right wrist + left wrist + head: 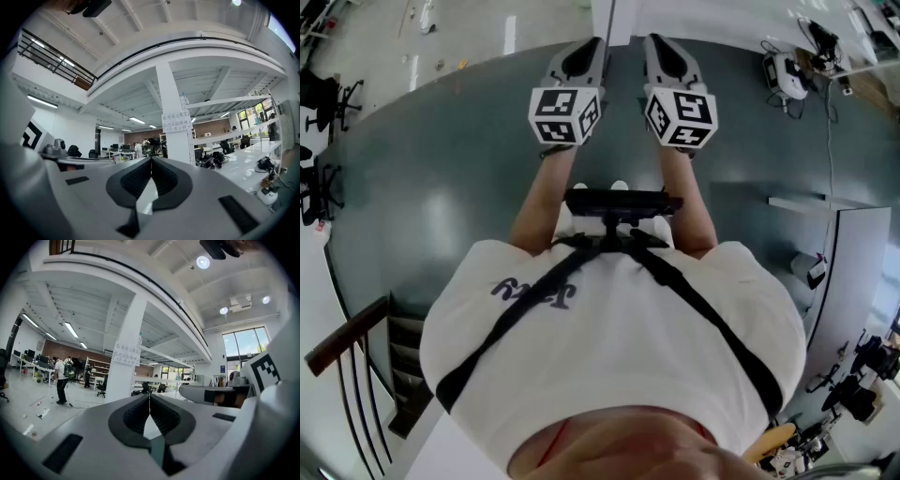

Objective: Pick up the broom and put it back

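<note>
No broom shows in any view. In the head view both grippers are held out level in front of the person, side by side over the dark grey floor. My left gripper has its jaws closed tip to tip, with nothing between them. The left gripper view shows the same, its tips meeting in front of a white pillar. My right gripper is shut and empty as well. In its own view the right gripper's tips touch, with the pillar just behind them to the right.
The white pillar with a paper sign stands right ahead. People stand by desks at the far left, and litter lies on the floor. A stair railing is behind on the left and a white partition on the right.
</note>
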`<state>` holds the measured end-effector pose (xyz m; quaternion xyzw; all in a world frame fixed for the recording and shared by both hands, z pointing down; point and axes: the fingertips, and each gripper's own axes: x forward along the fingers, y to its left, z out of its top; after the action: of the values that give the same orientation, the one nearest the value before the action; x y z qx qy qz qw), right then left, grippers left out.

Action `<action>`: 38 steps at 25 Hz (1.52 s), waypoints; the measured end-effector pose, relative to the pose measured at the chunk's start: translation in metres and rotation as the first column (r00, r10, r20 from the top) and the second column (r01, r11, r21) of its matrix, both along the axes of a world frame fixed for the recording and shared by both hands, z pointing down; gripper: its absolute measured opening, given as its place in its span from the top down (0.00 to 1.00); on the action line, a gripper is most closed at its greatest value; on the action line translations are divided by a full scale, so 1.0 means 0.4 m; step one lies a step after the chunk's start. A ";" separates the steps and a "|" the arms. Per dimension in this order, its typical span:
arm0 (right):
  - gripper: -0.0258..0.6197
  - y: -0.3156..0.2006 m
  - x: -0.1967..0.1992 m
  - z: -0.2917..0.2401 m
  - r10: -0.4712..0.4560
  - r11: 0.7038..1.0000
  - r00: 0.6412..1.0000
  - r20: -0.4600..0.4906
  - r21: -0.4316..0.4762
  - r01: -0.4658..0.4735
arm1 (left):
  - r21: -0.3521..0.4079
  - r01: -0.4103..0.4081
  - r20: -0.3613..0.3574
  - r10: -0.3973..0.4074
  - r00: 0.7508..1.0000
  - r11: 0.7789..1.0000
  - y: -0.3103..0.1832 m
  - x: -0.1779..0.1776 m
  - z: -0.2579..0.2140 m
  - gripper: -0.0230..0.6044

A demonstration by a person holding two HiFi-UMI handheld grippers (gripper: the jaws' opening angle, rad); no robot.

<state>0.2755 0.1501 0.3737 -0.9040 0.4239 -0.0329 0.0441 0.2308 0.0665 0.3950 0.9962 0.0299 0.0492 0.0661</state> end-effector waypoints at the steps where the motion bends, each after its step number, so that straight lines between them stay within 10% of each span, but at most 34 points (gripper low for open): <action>1: 0.95 0.002 0.002 -0.002 0.002 1.000 1.000 -0.004 0.003 -0.002 | 0.003 -0.002 -0.003 0.002 1.000 1.000 0.001 0.002 -0.002 0.94; 26: 0.95 0.070 0.052 0.067 -0.021 0.999 0.996 0.083 0.046 0.018 | 0.029 0.025 0.049 -0.027 0.998 0.999 0.079 0.030 0.053 0.94; 38: 0.95 -0.063 0.216 0.067 -0.123 0.988 0.991 0.044 0.103 0.118 | 0.010 -0.029 0.003 0.029 1.000 1.000 -0.008 0.263 0.068 0.94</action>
<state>0.3620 0.1248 0.4004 -0.8722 0.4778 -0.0367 0.0981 0.3359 0.0632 0.4222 0.9959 0.0439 0.0515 0.0604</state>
